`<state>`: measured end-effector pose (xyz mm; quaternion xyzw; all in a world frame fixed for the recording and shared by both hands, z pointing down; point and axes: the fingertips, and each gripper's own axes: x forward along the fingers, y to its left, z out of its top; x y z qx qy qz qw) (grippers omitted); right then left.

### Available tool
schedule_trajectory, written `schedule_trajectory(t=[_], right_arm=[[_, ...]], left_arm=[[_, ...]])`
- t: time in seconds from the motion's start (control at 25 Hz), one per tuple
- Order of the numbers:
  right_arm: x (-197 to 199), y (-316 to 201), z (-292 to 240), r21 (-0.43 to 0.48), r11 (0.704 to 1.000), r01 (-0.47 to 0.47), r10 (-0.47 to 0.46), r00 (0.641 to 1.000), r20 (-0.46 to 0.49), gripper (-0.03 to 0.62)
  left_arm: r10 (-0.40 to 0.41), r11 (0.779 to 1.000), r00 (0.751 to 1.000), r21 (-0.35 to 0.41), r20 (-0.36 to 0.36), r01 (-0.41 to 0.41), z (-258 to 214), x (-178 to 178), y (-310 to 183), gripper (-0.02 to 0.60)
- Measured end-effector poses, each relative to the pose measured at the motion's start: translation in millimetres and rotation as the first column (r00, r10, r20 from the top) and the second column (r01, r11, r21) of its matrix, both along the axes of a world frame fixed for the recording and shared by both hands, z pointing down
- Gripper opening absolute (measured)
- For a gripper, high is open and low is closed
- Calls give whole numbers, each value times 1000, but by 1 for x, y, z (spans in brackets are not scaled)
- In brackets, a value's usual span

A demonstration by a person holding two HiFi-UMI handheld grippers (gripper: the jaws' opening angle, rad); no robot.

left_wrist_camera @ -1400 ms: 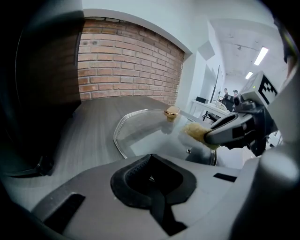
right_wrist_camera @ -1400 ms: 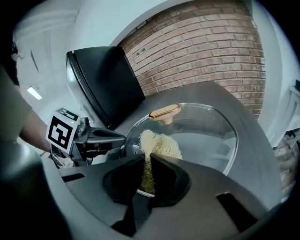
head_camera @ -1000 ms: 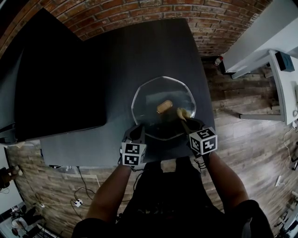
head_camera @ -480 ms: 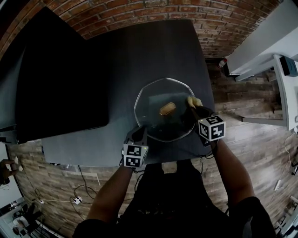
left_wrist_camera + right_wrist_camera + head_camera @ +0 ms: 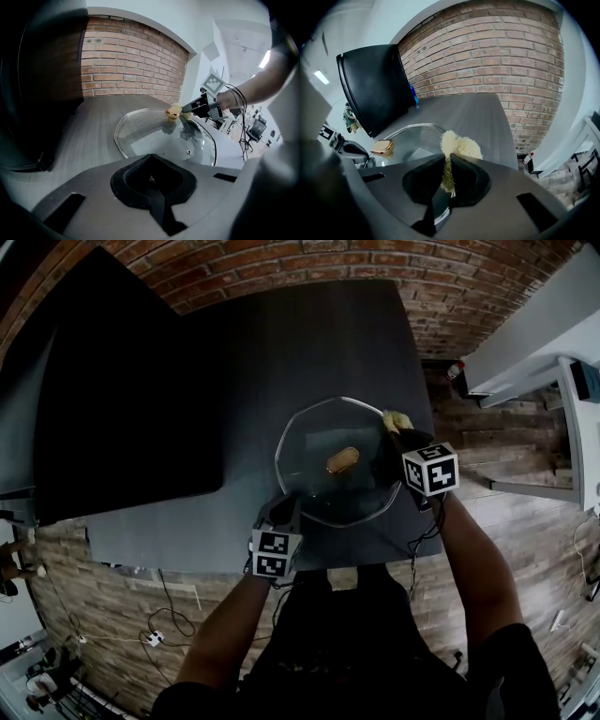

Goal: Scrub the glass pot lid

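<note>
The glass pot lid [image 5: 314,442] lies flat on the dark table [image 5: 281,343], its gold knob [image 5: 342,459] at the centre. My left gripper [image 5: 281,512] is at the lid's near left rim, jaws closed, apparently pinching the edge. My right gripper [image 5: 398,432] is shut on a pale yellow fibrous scrubber [image 5: 395,419], which rests at the lid's far right rim. The left gripper view shows the lid [image 5: 150,133], knob [image 5: 174,111] and right gripper [image 5: 187,108] beyond. The right gripper view shows the scrubber [image 5: 461,144] between my jaws over the lid [image 5: 410,140].
A large black panel [image 5: 122,399] stands on the table's left side. The table's right edge [image 5: 419,399] is close to the right gripper, with wooden floor and a small bottle [image 5: 455,369] beyond. A brick wall [image 5: 281,263] runs behind.
My right gripper carried the scrubber from beside the knob outward to the lid's far right rim. The left gripper stayed at the near rim.
</note>
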<state>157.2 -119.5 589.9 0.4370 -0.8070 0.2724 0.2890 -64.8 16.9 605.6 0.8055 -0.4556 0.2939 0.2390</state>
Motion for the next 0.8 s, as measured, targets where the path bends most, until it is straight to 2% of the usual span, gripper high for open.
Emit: schedule_trajectory(t=[0.2,0.36,0.8], right_arm=[[-12,-6,5,-11,995,98,-98,994,-51,43],[-12,-3,5,-17,993,116,-116,992,-54,43],[-22,40,-1,-11,987,162,-162,985,-65,41]], left_arm=[[-16,1000,1000,-16,-1,16,0,-1,1,32],[-21,1000,1000,4,-15,21,-1,0,-2,32],[-31,1000,999,-1,-26,31,3,-2,0,32]])
